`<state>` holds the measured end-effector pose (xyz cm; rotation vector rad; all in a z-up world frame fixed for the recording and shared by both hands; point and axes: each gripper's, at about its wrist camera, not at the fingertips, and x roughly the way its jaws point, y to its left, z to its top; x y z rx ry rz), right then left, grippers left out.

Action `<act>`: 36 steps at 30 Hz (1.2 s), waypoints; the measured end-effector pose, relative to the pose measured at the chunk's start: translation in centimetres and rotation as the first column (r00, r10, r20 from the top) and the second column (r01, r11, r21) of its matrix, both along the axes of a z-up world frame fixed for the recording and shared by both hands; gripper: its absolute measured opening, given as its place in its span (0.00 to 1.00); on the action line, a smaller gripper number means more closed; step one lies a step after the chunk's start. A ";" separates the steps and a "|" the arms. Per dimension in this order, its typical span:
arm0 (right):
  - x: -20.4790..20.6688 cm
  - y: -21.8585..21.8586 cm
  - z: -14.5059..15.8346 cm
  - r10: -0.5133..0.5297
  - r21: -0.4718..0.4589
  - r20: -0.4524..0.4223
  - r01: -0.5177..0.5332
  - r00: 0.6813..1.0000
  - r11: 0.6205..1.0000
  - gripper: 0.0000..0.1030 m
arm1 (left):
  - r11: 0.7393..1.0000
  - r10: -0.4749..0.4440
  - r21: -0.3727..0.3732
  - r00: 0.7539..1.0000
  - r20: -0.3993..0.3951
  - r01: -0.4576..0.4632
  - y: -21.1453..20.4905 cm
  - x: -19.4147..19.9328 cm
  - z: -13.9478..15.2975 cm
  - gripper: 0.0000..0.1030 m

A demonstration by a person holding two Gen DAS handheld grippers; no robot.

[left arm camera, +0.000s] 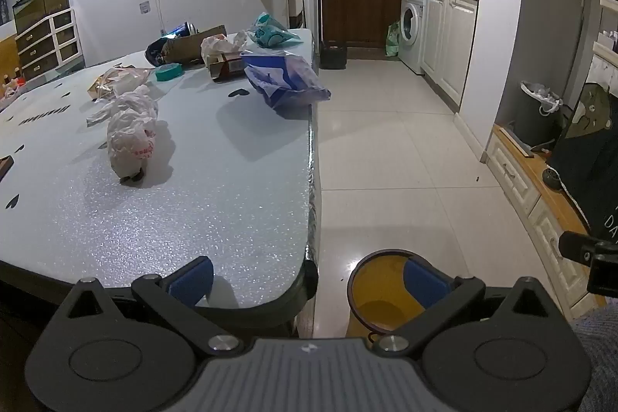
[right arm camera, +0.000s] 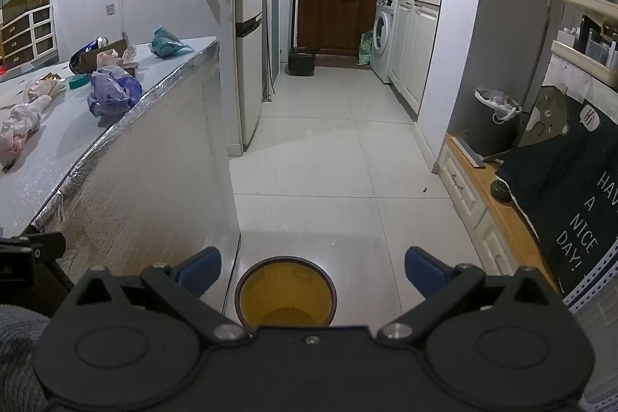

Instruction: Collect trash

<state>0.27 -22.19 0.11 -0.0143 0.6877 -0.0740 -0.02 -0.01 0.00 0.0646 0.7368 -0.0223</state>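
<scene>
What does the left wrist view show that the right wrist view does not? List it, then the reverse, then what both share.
Only the left wrist view: the left hand-held gripper, open with nothing between its pads, and the near rounded corner of the table.

Only the right wrist view: the right hand-held gripper, also open with nothing between its pads, the foil-clad side of the table, the fridge and the wall shelves.

Both: the yellow bin on the floor, the white plastic bag, the blue bag, the washing machine.
</scene>
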 end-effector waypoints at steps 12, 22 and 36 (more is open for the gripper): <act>-0.1 0.2 0.0 0.000 -0.008 0.001 0.000 1.000 1.000 0.99 | 1.000 0.000 -0.001 1.000 -0.005 0.000 0.0 0.0 0.0 1.00; 0.0 0.1 0.0 0.000 -0.009 0.001 0.000 1.000 1.000 0.99 | 1.000 0.001 -0.002 1.000 -0.006 -0.001 0.0 0.0 0.0 1.00; -0.1 0.0 0.0 0.000 -0.011 0.000 0.000 1.000 1.000 0.99 | 1.000 0.000 0.000 1.000 -0.007 0.000 0.0 0.0 0.0 1.00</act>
